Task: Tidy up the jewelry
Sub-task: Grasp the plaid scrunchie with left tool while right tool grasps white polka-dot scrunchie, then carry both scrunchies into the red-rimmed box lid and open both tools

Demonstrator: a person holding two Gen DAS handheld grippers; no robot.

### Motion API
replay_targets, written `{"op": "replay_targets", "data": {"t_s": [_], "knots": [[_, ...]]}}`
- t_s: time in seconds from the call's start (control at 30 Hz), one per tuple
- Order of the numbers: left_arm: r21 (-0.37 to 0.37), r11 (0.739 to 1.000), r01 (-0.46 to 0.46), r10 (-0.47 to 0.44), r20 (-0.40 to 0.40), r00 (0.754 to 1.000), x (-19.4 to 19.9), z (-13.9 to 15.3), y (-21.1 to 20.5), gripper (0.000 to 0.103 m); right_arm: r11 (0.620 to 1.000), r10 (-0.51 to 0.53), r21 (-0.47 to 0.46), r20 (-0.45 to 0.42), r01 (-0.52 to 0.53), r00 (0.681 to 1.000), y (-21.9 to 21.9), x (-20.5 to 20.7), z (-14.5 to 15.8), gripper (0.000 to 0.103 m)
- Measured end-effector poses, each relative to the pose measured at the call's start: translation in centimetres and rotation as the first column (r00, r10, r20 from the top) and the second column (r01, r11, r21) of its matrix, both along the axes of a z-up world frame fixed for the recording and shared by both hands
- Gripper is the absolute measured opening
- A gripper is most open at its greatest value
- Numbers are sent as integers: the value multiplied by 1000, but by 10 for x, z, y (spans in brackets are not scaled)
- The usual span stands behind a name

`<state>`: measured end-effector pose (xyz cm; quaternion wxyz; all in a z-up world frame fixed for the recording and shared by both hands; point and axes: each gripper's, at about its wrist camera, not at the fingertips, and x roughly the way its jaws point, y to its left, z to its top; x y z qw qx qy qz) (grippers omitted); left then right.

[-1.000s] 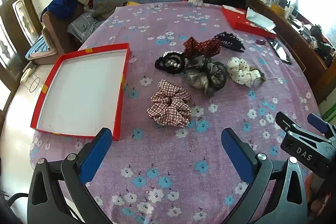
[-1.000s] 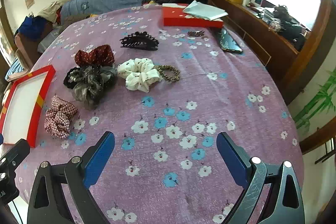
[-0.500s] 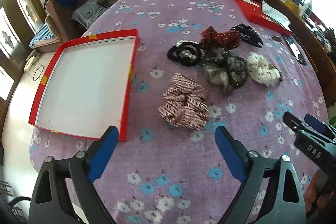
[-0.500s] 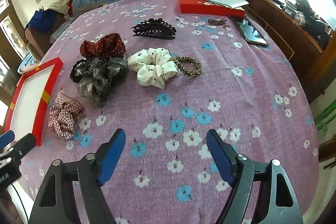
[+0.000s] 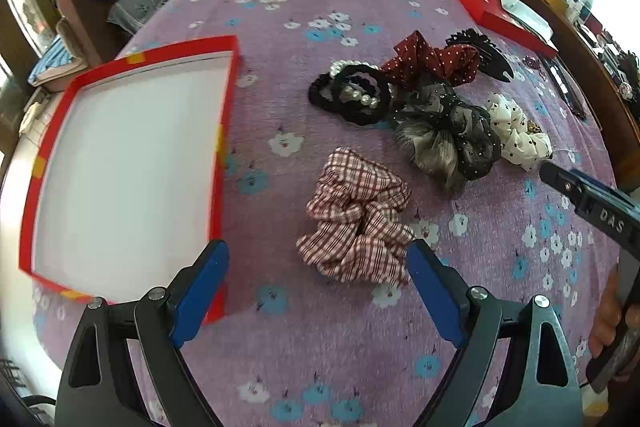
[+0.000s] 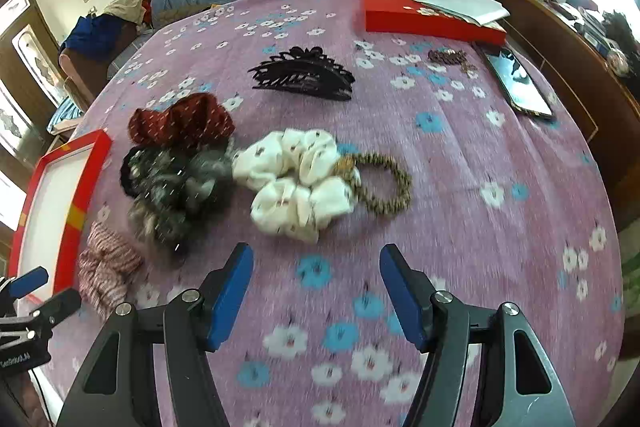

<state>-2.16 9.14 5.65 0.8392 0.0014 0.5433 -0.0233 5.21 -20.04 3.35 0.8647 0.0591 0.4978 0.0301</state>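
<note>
Both tools came down nearer the scrunchies; left tool open, plaid scrunchie just beyond; right tool open, jaws just narrowed, empty, white scrunchie ahead; tray left; pickups likely next

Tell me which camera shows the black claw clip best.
The right wrist view. There the black claw clip lies whole and unobstructed on the purple cloth, its teeth and scalloped top easy to make out. In the left wrist view it sits far off near the edge, small, partly hidden behind the red dotted scrunchie.
</note>
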Motion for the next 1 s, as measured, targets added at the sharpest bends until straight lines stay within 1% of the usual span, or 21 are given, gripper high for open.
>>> {"op": "replay_targets", "data": {"t_s": [0.13,0.27,0.33,0.5,0.53,0.57,0.6,0.63,0.67,0.7,0.73,0.77,0.9,1.0], "knots": [[25,999,20,-20,-24,1000,13,-13,-8,90,1000,2,3,-6,-2,1000,-2,18,-4,70],[10,1000,16,-16,-50,999,21,-23,-10,88,1000,14,-16,-11,-14,1000,0,31,-9,70],[7,1000,22,-22,-55,998,22,-26,-12,84,1000,18,-20,-21,-18,1000,2,36,-13,70],[6,999,42,-41,-84,996,26,-37,-21,66,1000,22,-20,-42,-23,999,5,44,-23,70],[5,999,43,-43,-85,995,25,-38,-22,64,1000,21,-21,-42,-22,999,5,45,-24,69],[5,999,46,-45,-85,995,25,-39,-24,59,999,21,-24,-42,-22,999,5,46,-25,64],[1,999,48,-48,-85,995,25,-39,-25,51,999,22,-27,-42,-24,999,6,46,-25,56],[-9,999,52,-53,-80,995,24,-38,-27,46,999,25,-28,-45,-27,999,7,47,-26,51],[-22,998,57,-59,-78,995,24,-37,-29,29,999,28,-28,-48,-29,998,7,48,-26,39],[-34,998,61,-63,-81,995,23,-36,-30,17,999,28,-28,-50,-30,998,7,49,-26,28],[-34,998,59,-62,-82,995,23,-34,-32,15,999,30,-19,-51,-31,998,6,49,-25,23],[-32,998,55,-57,-78,995,22,-31,-33,14,999,31,-4,-54,-31,998,6,48,-24,19],[-83,996,37,-43,-68,997,13,-14,-29,13,1000,8,23,-39,-8,999,0,38,-13,18],[-104,994,28,-33,-47,998,6,1,-23,13,999,-6,36,-27,7,1000,-3,27,-4,17]]}}
